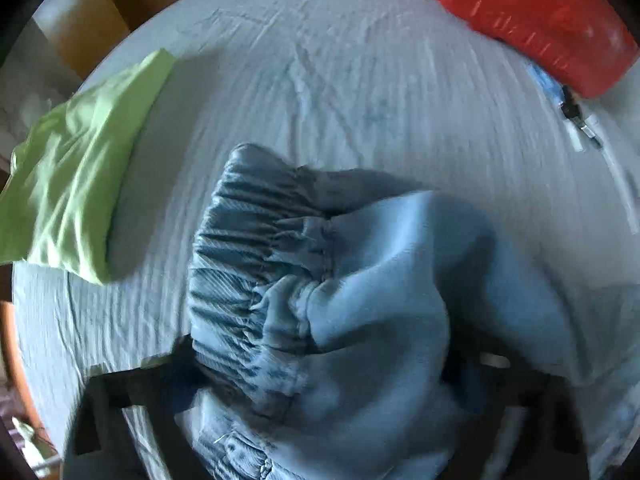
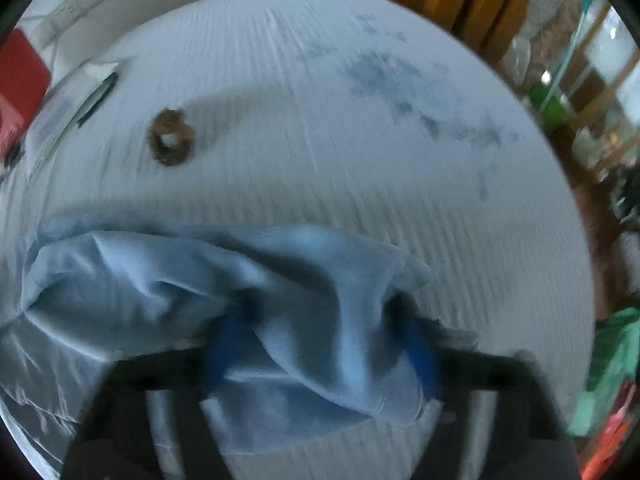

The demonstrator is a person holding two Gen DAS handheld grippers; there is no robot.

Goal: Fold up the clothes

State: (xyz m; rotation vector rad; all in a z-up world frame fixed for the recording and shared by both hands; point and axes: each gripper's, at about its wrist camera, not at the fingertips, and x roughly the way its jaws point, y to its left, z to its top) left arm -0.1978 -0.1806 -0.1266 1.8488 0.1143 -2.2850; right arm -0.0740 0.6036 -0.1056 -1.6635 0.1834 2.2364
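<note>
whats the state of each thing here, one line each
blue garment: bunched, held at both ends
left gripper: shut on the gathered waistband
right gripper: shut on blue fabric
green cloth: folded, lying on the sheet
scrunchie: lying loose
red bag: lying at the edge

Blue fingers (image 2: 418, 350) pinch light-blue garment (image 2: 168, 280) over sheet (image 2: 360, 160).

dim bluish indoor light, motion blur throughout, heavy fisheye warp and black corners, soft shadow right of green cloth (image 1: 76, 164), red bag (image 1: 532, 20) smeared
</note>
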